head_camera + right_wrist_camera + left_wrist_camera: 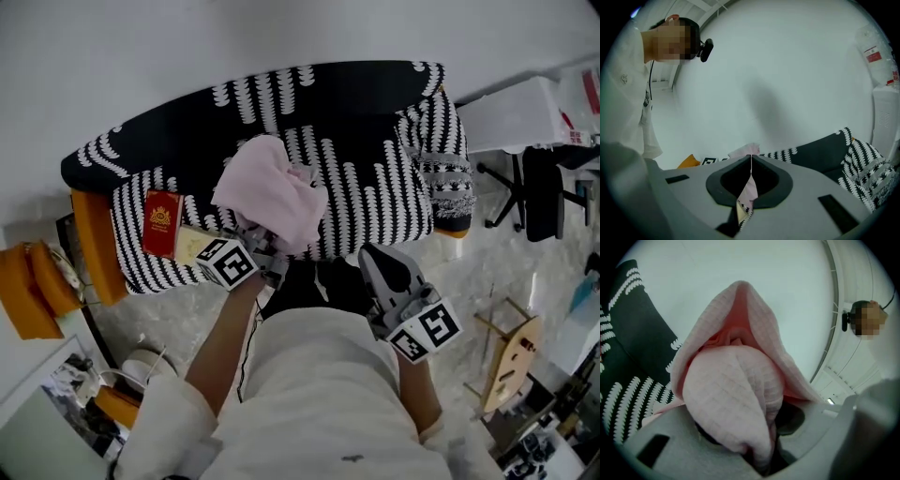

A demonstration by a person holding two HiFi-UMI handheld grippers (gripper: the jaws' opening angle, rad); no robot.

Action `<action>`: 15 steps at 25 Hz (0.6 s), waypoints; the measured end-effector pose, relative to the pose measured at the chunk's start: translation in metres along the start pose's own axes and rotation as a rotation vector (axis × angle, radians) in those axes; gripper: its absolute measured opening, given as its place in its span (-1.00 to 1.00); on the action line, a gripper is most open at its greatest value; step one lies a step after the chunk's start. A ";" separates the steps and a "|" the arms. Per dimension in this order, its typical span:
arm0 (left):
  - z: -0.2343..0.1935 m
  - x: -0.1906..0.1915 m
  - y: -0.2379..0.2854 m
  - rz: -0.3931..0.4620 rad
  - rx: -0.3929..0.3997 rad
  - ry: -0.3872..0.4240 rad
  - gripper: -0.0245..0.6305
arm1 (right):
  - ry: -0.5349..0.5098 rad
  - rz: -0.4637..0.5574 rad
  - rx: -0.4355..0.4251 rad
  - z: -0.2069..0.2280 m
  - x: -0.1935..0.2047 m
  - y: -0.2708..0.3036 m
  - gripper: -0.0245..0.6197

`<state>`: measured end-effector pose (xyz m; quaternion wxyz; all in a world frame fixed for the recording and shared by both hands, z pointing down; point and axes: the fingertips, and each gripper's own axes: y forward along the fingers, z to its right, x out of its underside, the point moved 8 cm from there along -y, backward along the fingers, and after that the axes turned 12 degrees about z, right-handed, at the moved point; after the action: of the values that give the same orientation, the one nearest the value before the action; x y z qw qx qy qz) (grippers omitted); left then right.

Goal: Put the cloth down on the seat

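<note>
Left tool (pixel 267 246) clamped on the pink cloth (pixel 272 192); in the left gripper view the jaws (pixel 759 432) sit partly apart with a thick wad of fabric pinched between them. Cloth is pale pink with a waffle-grid weave, bunched and crumpled rather than folded. One rounded lobe bulges over the jaws and a bigger flap stands up behind it in a peak, with a darker pink crease inside (pixel 736 385). From the head view the cloth hangs as a loose lump over the front-middle of the seat (pixel 366 178), a bench with a black cover printed with white leaf-like stripes. Can't tell whether the cloth's lower edge touches the cover. Right tool (pixel 375 262) is empty, jaws together with tips meeting in a thin line (pixel 751 161), held off the seat's front edge to the right of the cloth and apart from it; a bit of pink (pixel 746 150) shows past its tips. A red box (pixel 161 223) lies on the seat's left end with a pale yellow flat item (pixel 192 246) just beside it. A black office chair (pixel 539 192) stands to the right.
</note>
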<state>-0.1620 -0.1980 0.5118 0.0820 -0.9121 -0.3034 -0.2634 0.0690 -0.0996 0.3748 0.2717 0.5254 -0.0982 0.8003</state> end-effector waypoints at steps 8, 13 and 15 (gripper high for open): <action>-0.056 0.032 0.007 -0.068 -0.064 0.004 -0.37 | 0.051 -0.047 0.020 0.001 0.022 0.009 -0.89; -0.094 0.048 0.015 -0.089 -0.098 -0.001 -0.36 | 0.073 -0.077 0.037 0.005 0.033 0.018 -0.90; -0.108 0.052 0.020 -0.102 -0.114 0.006 -0.36 | 0.082 -0.090 0.043 0.006 0.037 0.021 -0.89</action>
<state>-0.1618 -0.2211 0.6314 0.0171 -0.8979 -0.3336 -0.2867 0.0516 -0.1074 0.4133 0.2997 0.5019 -0.0462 0.8100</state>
